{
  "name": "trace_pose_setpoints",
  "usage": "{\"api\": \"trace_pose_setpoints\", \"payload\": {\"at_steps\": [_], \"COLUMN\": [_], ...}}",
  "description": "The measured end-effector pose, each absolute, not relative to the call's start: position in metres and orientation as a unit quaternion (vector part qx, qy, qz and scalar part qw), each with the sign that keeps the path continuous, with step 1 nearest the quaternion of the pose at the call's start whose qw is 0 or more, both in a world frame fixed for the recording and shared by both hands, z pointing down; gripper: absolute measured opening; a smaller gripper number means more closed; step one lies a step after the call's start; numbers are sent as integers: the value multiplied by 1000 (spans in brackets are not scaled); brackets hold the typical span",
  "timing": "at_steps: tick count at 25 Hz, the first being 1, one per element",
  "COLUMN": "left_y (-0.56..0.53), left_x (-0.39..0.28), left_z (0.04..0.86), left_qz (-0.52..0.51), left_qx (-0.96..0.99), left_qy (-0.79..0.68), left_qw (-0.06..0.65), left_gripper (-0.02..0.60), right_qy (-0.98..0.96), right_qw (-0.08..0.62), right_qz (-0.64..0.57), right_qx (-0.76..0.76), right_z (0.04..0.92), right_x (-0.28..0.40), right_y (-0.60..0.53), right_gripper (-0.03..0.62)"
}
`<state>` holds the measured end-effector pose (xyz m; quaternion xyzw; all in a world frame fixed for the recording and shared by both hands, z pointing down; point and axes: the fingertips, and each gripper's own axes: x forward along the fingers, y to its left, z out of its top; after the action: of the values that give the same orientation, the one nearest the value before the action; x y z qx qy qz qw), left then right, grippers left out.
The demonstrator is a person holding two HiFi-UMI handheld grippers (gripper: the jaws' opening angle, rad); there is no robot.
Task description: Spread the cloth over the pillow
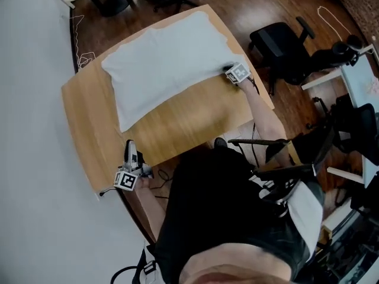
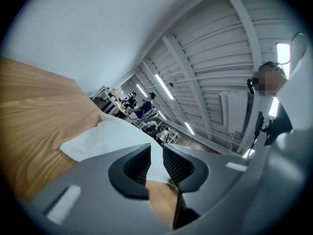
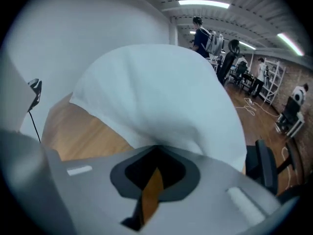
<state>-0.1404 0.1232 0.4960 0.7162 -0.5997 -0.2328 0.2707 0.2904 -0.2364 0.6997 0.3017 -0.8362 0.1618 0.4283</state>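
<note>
Jaws on the right gripper [image 1: 228,71] are pinching the cloth [image 1: 172,58] by its corner, out at the tabletop's [image 1: 177,129] right edge in the head view. The cloth is lying puffed across the tabletop's far half, so I'm guessing the pillow is hiding underneath. The left gripper [image 1: 129,149] is hanging at the tabletop's near-left edge, well apart from the cloth.

Left gripper view: jaws are standing slightly apart, gripping nothing.

Right gripper view: jaws are pressing together, with white fabric bunching out of them.

Tip: I'd be getting the left one onto another corner, then pulling evenly. Not seeing any readable writing, just square markers.
</note>
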Motion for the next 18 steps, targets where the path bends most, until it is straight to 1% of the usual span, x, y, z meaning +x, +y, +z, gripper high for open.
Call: {"api": "trace_pose_setpoints", "payload": {"at_steps": [2,3,4,6,8,9,10,11,13,15,18], "left_y": [118,112,103,82,63,54,44,32,7,-9,-12], "left_x": [-111,-92,-72,-32,5,22,36,48,65,67,58], "left_z": [496,493,489,479,470,465,460,455,445,437,419], "left_qz": [-239,-232,-222,-208,-197,-191,-184,-177,-159,-151,-177], "left_qx": [720,731,744,768,777,777,774,770,762,752,742], "left_qy": [-591,-581,-570,-550,-547,-553,-562,-573,-596,-616,-620], "left_qw": [276,273,268,254,239,232,225,216,196,180,181], "left_gripper": [80,80,80,80,80,80,80,80,80,83,86], "right_qy": [-842,-852,-872,-927,-963,-967,-967,-966,-971,-979,-988], "right_qw": [422,403,368,248,112,63,37,32,53,72,79], "right_qz": [139,134,141,186,232,246,249,240,189,141,82], "right_qx": [305,304,292,212,78,11,-47,-91,-134,-127,-108], "right_z": [691,679,661,607,544,515,489,470,450,446,427], "right_x": [306,309,303,265,212,187,167,151,130,118,110], "right_y": [-239,-237,-228,-173,-77,-21,34,82,143,158,155], "right_gripper": [0,0,0,0,0,0,0,0,0,0,0]}}
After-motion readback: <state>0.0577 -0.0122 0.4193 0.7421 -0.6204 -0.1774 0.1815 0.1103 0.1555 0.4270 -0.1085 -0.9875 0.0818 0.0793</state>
